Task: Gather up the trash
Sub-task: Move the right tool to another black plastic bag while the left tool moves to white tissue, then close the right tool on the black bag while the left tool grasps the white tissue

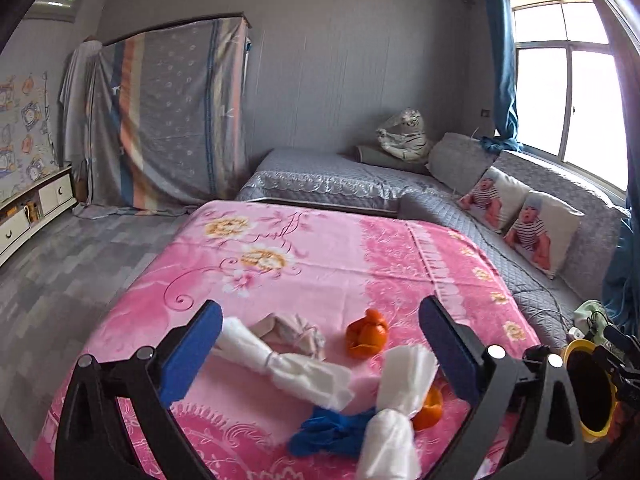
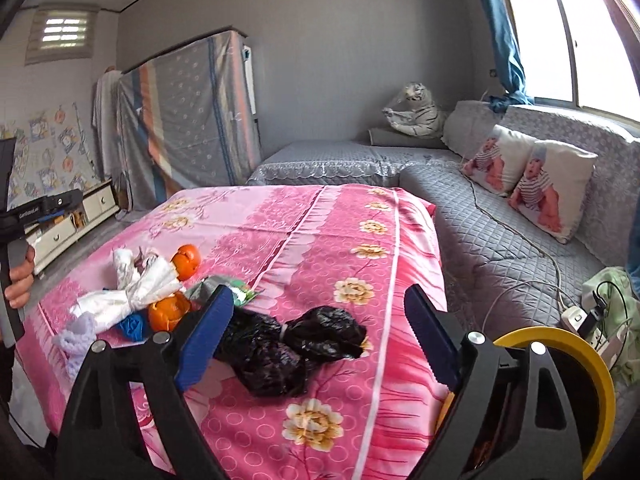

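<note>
Blue fingers (image 2: 318, 336) of the right gripper gape empty around the black bag (image 2: 288, 354), whose slick plastic may slip free.

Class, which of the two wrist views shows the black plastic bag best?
The right wrist view: the black plastic bag lies whole on the pink cloth, between the open fingers of the right gripper. The left wrist view does not show it.
</note>
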